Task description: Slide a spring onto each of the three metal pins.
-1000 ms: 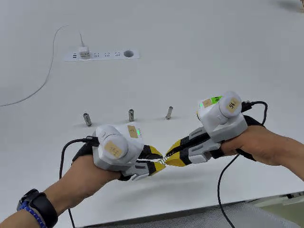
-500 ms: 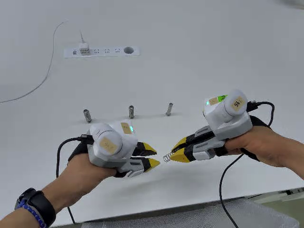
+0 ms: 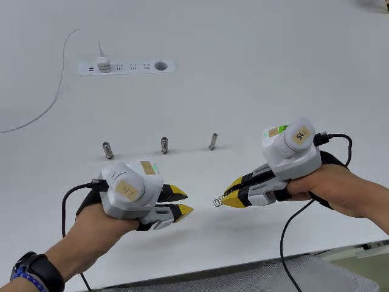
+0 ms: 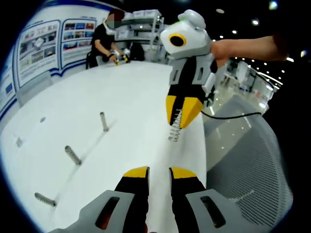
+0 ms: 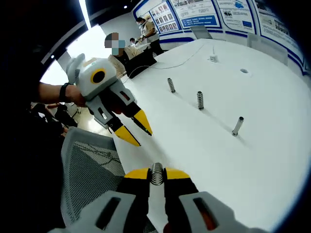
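Observation:
Three metal pins stand in a row on the white table. The left pin (image 3: 107,149) and middle pin (image 3: 164,145) each carry a spring, while the right pin (image 3: 213,141) is bare. My right gripper (image 3: 226,199) is shut on a small spring (image 3: 217,201), which sticks out past its yellow tips; the right gripper view has that spring (image 5: 156,173) pinched between the jaws. My left gripper (image 3: 182,202) hangs open and holds nothing, a short way left of the spring. In the left gripper view the right gripper (image 4: 181,119) dangles the spring (image 4: 175,129) ahead of my own jaws.
A white power strip (image 3: 127,66) with a plugged-in adapter and a cable lies at the back left. The table's front edge runs just below both hands, with grey mesh (image 3: 273,277) beneath it. People work at a far table (image 5: 146,29).
Both grippers met at the spring a second ago. The left gripper has let go, opened and drawn back left. The right gripper keeps the spring and has shifted slightly right.

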`<action>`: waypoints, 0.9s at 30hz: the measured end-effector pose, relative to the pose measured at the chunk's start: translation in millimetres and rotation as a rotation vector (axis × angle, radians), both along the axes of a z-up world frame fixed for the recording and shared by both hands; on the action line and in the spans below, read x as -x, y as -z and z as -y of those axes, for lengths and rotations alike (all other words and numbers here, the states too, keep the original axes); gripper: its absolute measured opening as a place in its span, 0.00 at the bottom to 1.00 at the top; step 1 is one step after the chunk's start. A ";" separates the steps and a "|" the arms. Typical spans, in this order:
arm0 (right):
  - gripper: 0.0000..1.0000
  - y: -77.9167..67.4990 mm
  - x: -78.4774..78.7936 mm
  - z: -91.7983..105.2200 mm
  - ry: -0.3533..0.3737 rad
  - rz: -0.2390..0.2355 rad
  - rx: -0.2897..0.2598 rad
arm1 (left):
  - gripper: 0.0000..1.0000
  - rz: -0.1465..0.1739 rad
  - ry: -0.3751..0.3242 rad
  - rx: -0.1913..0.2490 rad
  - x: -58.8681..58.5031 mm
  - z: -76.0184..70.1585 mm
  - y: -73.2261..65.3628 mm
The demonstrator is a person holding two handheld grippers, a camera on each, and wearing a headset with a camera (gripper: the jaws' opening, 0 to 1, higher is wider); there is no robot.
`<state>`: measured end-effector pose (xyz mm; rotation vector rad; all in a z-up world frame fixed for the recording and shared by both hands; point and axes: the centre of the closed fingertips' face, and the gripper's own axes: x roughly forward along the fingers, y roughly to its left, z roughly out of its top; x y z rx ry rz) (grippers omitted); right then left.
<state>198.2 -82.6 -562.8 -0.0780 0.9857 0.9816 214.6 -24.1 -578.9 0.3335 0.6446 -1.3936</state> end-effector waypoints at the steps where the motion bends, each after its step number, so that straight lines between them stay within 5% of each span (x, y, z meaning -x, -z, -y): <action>1: 0.12 1.0 0.0 1.5 0.003 -0.003 0.004 | 0.17 0.000 -0.006 0.000 -1.1 -0.6 0.3; 17: 0.12 21.1 -10.6 35.8 0.072 -0.043 0.099 | 0.26 -0.041 -0.142 -0.008 -18.8 -26.1 14.2; 27: 0.12 26.5 -27.5 53.2 0.091 -0.040 0.151 | 0.33 -0.014 -0.235 -0.021 -37.3 -38.6 16.1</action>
